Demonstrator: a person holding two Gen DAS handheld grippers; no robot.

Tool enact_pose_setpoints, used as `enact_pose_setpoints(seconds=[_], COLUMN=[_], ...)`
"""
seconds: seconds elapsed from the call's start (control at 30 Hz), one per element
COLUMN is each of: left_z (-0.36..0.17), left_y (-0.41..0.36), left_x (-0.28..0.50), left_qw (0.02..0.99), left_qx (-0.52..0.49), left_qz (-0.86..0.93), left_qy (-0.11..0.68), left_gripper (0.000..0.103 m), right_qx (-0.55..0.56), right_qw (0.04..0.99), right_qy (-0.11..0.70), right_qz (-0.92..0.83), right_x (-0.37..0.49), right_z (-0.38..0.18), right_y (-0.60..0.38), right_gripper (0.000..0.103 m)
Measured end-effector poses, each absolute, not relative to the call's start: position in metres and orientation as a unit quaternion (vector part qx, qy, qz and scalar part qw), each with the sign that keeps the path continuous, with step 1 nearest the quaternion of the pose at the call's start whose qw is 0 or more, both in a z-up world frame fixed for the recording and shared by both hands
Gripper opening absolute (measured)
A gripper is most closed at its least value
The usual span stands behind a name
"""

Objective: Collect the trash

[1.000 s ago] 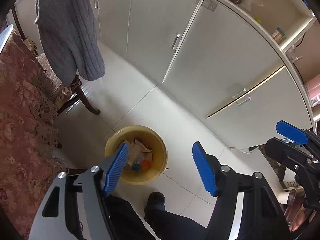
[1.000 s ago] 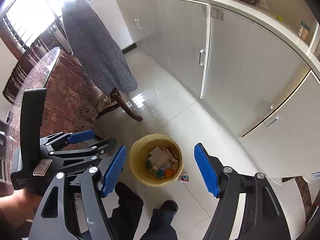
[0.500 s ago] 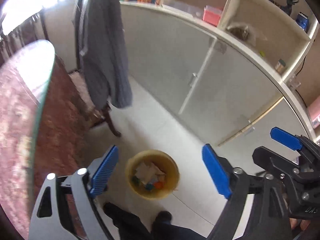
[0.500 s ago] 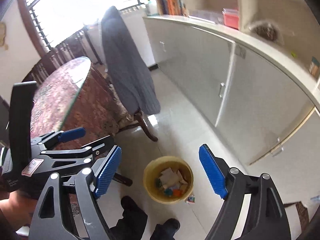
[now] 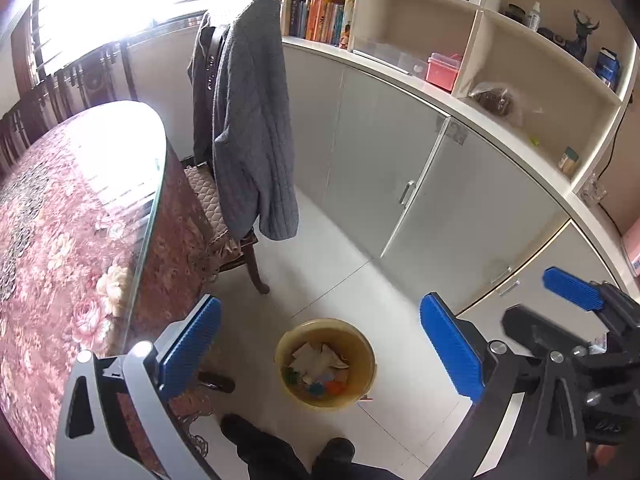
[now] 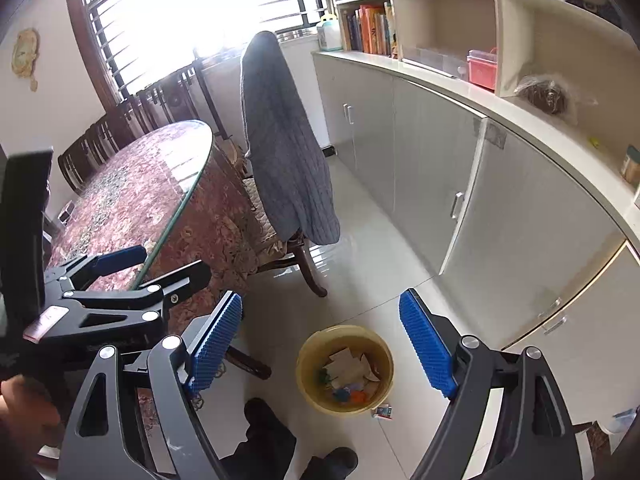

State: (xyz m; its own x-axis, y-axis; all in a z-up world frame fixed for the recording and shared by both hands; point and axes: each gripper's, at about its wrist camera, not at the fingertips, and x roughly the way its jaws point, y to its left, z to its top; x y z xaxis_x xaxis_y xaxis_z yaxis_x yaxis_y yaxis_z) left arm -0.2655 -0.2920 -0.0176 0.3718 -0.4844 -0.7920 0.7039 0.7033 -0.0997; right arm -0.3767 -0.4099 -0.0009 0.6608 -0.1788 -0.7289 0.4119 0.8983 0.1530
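The cabinet run (image 5: pixel 420 184) with open shelves above fills the right half of both views, and the glass-covered floral tabletop (image 5: pixel 72 216) fills the left. Between them, in the upper middle, a chair (image 5: pixel 224 220) stands with a grey knitted sweater (image 5: pixel 252 128) draped over its back.

Low in the centre of both frames, on the pale tiled floor (image 5: pixel 332 248), sits the yellow waste bin (image 5: pixel 362 344), already loaded with paper scraps and small coloured bits. Just beside its lower right rim, on the floor, lies one small printed wrapper (image 6: pixel 382 411), seen clearly only in the right wrist view.

The left hand-held gripper (image 5: pixel 320 344) is still spreading its jaws, with nothing between the blue pads; the bin merely shows through the gap far below. The right hand-held gripper (image 6: pixel 320 344) stands spread and empty too, its pads well apart.

Judging by this, a drop into the bin looks finished and the step in hand is the search for more trash. The wrapper by the bin seems the obvious candidate; reaching it would call for lowering one gripper to the floor and closing on a thin, flat piece, which may slip.

Both grippers tilt steeply downward, side by side, high over the bin, the person's dark shoes (image 6: pixel 264 412) at the bottom edge.
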Motion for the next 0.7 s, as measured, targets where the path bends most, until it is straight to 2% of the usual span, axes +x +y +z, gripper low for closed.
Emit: enact_pose_setpoints(seconds=[0.17,0.3,0.5,0.7], left_z=[-0.017,-0.012,-0.019,-0.025], left_y=[-0.286,-0.298,-0.308,-0.311], left_x=[-0.268,-0.287,-0.292,-0.296], left_qw=[0.818,0.853,0.807,0.796], left_qx=[0.097,0.168,0.157,0.161], left_qz=[-0.359,-0.286,-0.346,-0.353], left_qy=[0.44,0.402,0.452,0.464], left_gripper=[0.099,0.099,0.099,0.099], right_qx=[0.156,0.159,0.164,0.166], right_qw=[0.898,0.897,0.892,0.891], right_qy=[0.368,0.364,0.374,0.378], right_qz=[-0.181,-0.194,-0.193,-0.187], right_x=[-0.392,-0.401,-0.405,-0.404], right_z=[0.008,0.009,0.005,0.001], right_y=[-0.418,-0.426,-0.431,-0.431], right_gripper=[0.08,0.081,0.081,0.081])
